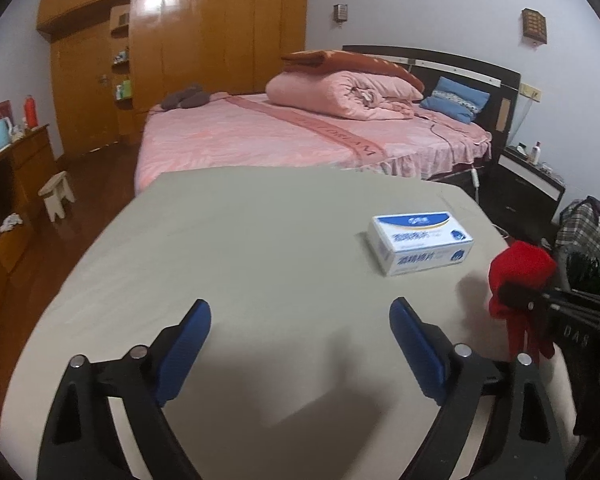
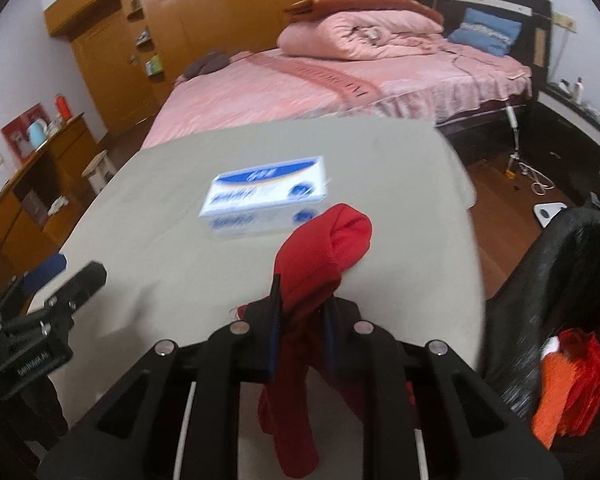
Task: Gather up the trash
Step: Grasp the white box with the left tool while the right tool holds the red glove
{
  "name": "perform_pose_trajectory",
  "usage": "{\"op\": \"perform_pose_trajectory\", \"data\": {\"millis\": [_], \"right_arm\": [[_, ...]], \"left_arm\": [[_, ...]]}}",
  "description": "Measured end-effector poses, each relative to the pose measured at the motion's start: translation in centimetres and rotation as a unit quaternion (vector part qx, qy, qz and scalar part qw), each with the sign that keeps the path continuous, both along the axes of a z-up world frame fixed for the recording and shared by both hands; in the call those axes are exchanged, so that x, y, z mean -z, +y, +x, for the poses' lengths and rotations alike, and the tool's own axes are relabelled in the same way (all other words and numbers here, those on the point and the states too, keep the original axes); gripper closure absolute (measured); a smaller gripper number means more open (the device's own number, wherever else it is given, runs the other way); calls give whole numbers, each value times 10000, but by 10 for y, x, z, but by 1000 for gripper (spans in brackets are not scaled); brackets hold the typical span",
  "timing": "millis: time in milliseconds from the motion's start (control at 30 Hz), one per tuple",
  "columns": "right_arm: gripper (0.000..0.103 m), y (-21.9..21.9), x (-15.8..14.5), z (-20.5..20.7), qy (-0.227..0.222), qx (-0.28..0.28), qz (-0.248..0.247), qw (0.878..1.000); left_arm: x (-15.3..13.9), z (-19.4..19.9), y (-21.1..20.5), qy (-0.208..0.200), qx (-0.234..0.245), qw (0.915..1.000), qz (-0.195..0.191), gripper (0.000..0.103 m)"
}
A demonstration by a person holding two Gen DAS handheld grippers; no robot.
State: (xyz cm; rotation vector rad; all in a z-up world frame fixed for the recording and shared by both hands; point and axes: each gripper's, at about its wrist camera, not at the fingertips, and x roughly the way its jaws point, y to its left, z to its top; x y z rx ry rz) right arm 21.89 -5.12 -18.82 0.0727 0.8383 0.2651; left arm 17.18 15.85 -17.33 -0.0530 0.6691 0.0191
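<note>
My right gripper (image 2: 302,298) is shut on a crumpled red cloth (image 2: 324,244) and holds it just above the grey table (image 2: 160,184); the cloth's tail hangs down between the fingers. The same cloth (image 1: 520,268) shows at the right edge of the left wrist view. My left gripper (image 1: 300,312) is open and empty over the near part of the table (image 1: 240,240). A white and blue box (image 1: 420,242) lies on the table beyond both grippers; it also shows in the right wrist view (image 2: 266,194).
A black bin bag (image 2: 560,280) with orange and red trash (image 2: 572,380) inside stands at the table's right side. A pink bed (image 1: 280,132) lies behind the table. A wooden cabinet (image 1: 16,168) and a small stool (image 1: 58,194) stand to the left.
</note>
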Motion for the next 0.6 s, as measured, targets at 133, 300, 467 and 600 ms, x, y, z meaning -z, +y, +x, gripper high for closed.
{"op": "perform_pose_trajectory", "data": {"millis": [133,300,467,600], "right_arm": [[87,-12,-2,15,-23,179,-62,9998],[87,-24,0,29,74,386,-89,9992],[87,-29,4,38,167,479,-104,9987],[87,-32,7,42,203,505,-70,9985]], "left_arm": [[3,25,-14,80,247,9996,-145,24],[11,50,-27,218,493,9984,-197,33],[20,72,-40,365,692,9965,-284,38],[23,84,-46,465,803,9949,-383,42]]}}
